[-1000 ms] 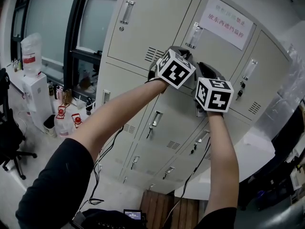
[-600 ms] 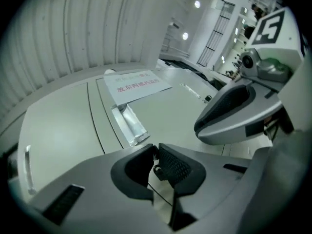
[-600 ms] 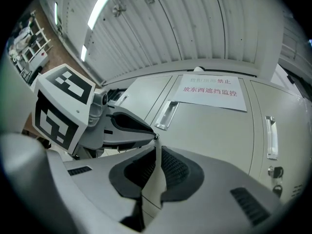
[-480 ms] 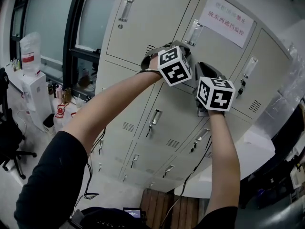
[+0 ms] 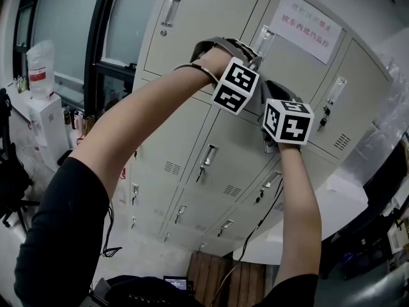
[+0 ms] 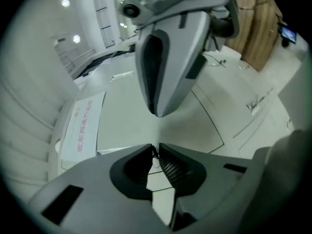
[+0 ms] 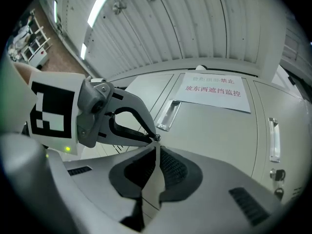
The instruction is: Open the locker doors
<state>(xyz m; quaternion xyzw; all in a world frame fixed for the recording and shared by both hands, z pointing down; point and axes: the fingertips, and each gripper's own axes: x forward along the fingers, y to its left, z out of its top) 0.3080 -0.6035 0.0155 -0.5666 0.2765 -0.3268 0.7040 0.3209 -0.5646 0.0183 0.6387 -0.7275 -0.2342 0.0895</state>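
Locker doors stand right in front of you, all shut as far as the head view shows. Your left gripper has just been closing and pinches a small metal piece, probably a key, at its tips. Your right gripper sits just beside it, jaws together with nothing I can make out between them. Twist too hard and that thin piece may slip or bend. The crowded tips could also knock each other.

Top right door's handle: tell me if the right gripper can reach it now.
Probably yes: the handle stands bare on the closed door, off to one side of the right gripper, with nothing between them.
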